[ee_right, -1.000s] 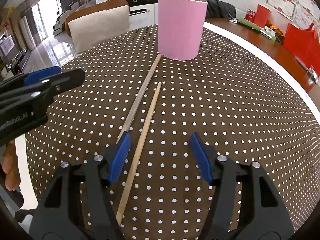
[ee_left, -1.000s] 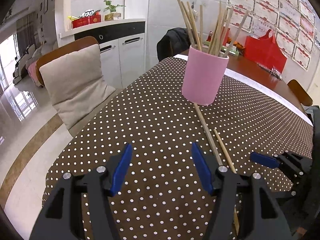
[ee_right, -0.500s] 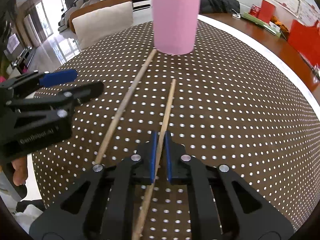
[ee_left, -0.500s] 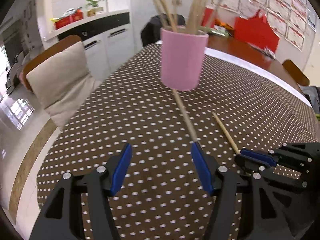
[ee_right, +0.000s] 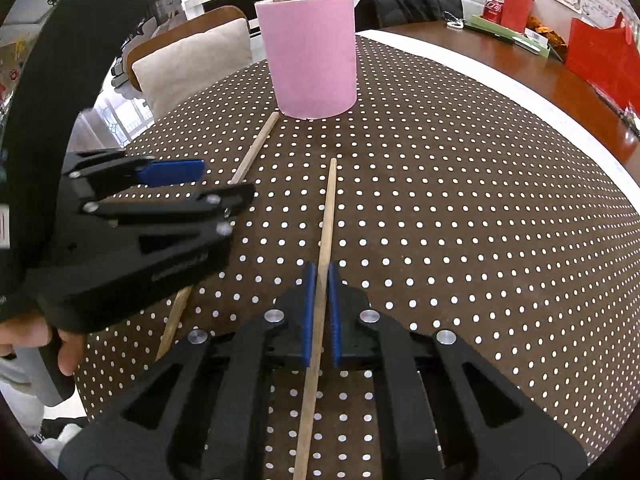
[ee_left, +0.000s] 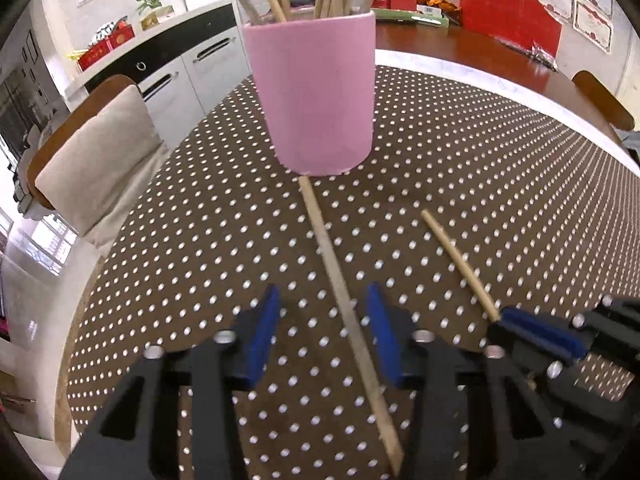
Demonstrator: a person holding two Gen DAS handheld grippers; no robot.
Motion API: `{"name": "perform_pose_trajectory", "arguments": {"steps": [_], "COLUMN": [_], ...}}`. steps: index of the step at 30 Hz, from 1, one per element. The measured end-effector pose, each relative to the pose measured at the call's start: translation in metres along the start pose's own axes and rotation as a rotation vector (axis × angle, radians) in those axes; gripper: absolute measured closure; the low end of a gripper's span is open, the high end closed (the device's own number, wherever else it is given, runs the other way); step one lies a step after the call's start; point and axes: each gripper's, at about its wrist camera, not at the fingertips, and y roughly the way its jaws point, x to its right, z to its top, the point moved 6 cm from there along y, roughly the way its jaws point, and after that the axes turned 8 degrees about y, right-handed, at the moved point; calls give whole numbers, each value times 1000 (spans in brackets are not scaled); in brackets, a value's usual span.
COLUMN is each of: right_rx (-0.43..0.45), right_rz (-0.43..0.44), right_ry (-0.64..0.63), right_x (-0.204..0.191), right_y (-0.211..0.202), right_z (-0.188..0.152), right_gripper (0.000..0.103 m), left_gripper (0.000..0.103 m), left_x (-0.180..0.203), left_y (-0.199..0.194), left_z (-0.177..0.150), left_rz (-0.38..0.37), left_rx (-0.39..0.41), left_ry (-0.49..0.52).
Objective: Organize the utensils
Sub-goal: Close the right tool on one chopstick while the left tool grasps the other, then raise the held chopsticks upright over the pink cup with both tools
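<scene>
Chopsticks are what's being sorted here, two of them loose on the worktop (ee_left: 520,168), which wears a brown cloth with white dots. Going left to right: off the left edge sits a chair with a beige cushion (ee_left: 100,160), and behind it a white cabinet (ee_left: 192,68) along the wall.

Next come the left tongs (ee_left: 322,304), hovering low over the left chopstick (ee_left: 340,300). Their blue pads have just been closing in, but a gap shows on both sides of the stick in the left wrist view, so they straddle it without pinching it yet. That stick lies flat, and its far end reaches right up to the foot of the pink cup (ee_left: 316,92), which stands upright toward the far side of the worktop with a bunch of chopsticks poking out of its top. From the right wrist view you can see the left tongs (ee_right: 224,184) from the side, with a bit of the person's hand (ee_right: 36,340) under them.

Just to the right, the right tongs (ee_right: 319,280) are pressed together on the right chopstick (ee_right: 326,216), pinching it partway along its length, with the far tip aimed toward the cup but well short of it.

Past the cloth's right edge is bare wood, plus a red bag (ee_left: 508,12) at the far right corner.
</scene>
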Motion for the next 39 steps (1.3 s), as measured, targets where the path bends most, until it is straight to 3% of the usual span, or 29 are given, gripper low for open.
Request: {"name": "perform_pose_trajectory", "arguments": {"steps": [2, 4, 25, 36, 39], "right_rx": [0, -1, 13, 108, 94], "right_rz": [0, 0, 39, 123, 71], "right_ry": [0, 1, 19, 83, 60], "right_x": [0, 0, -19, -17, -17], "right_y": [1, 3, 14, -13, -13], "right_z": [1, 3, 15, 30, 30], "right_gripper": [96, 96, 96, 96, 96], "left_gripper": [88, 92, 96, 97, 97], "left_x": [4, 9, -10, -30, -32], "left_y": [1, 0, -20, -62, -71], "left_z": [5, 7, -33, -23, -19], "left_rz": [-39, -42, -122, -164, -164], "left_rx": [-13, -12, 26, 227, 252], "left_ry": [3, 19, -29, -77, -67]}}
